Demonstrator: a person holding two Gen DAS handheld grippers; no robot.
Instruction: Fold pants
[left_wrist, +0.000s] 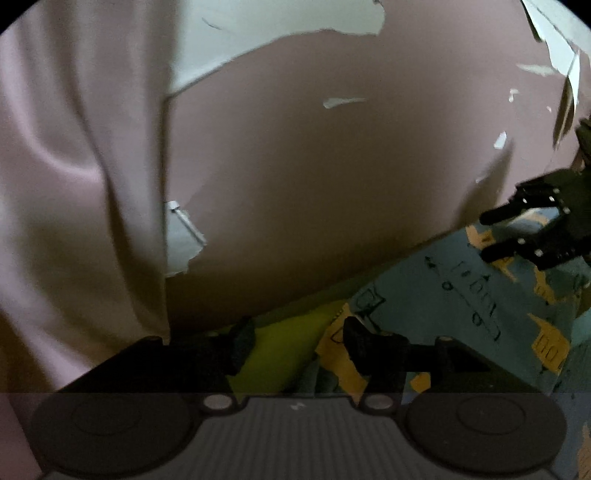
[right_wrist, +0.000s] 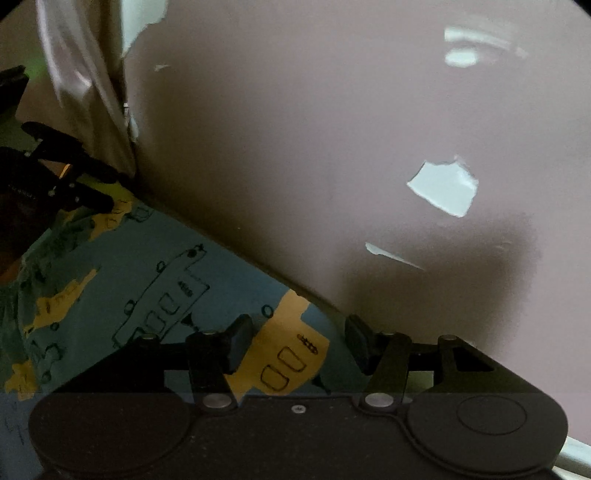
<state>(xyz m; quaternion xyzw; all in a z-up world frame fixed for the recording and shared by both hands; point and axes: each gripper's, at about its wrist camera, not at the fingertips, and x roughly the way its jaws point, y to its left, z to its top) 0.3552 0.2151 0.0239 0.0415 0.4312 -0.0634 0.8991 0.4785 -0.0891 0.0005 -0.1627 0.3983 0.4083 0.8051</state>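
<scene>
Both claws spread, pinching nothing: left gripper (left_wrist: 299, 345), right gripper (right_wrist: 299, 341). Pants (right_wrist: 147, 280) below: soft, light, limp; I'd pinch edges.

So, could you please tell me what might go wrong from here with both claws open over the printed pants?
1. Both the left claw and right claw are open with nothing pinched, so the blue-and-yellow printed fabric pants may slump and lose their fold.
2. The pants lie right against the peeling pink wall, so a claw reaching forward could hit it.
3. The lime-green fabric under the left claw might get grabbed by mistake.
</scene>
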